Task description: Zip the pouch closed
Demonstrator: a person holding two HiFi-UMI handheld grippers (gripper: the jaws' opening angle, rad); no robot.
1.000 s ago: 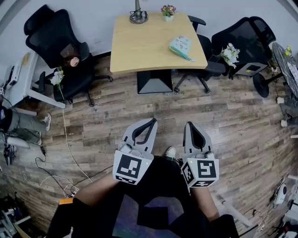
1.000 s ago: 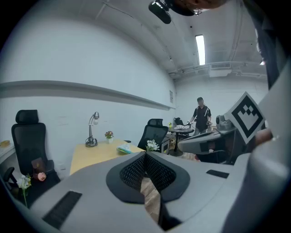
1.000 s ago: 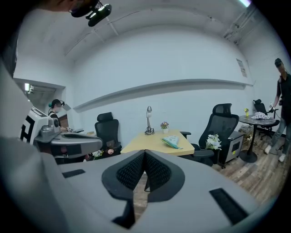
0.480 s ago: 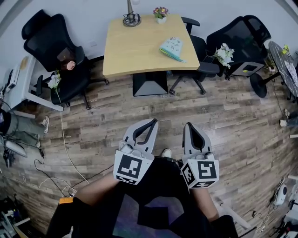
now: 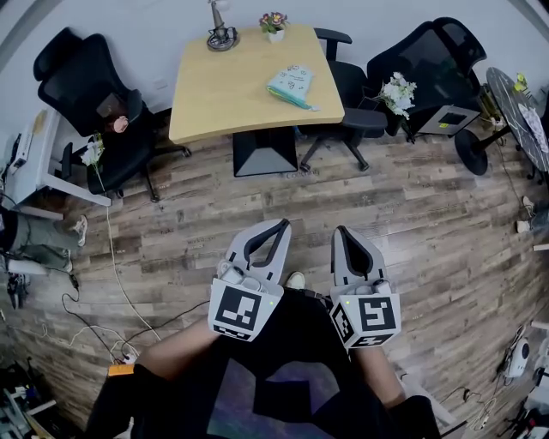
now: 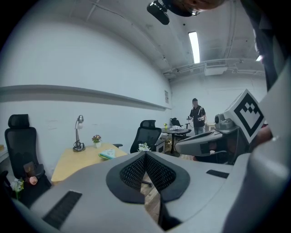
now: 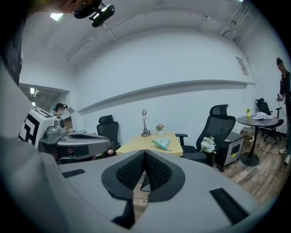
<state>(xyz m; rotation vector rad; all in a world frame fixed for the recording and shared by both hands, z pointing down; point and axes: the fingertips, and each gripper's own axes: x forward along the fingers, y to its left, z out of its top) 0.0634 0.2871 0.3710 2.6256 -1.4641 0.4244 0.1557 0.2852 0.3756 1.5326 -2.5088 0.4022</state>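
Note:
The pouch (image 5: 290, 83), light teal with a darker zip edge, lies on the far right part of the wooden table (image 5: 223, 94); it also shows in the left gripper view (image 6: 107, 154) and the right gripper view (image 7: 161, 144). Both grippers hang over the wood floor, well short of the table. My left gripper (image 5: 283, 225) is shut with its tips touching and nothing between them (image 6: 145, 154). My right gripper (image 5: 340, 231) is likewise shut and empty (image 7: 145, 152). They are side by side, pointing towards the table.
Black office chairs (image 5: 94, 94) (image 5: 429, 64) flank the table, one more (image 5: 343, 81) right beside it. A desk lamp (image 5: 220, 34) and small flower pot (image 5: 274, 24) stand at its back edge. Cables (image 5: 111, 283) trail on the floor at left. A person (image 6: 196, 116) stands by a round table.
In the head view the table with the pouch has drifted to the left as I move across the floor. Both grippers keep the same pose, still shut and empty.

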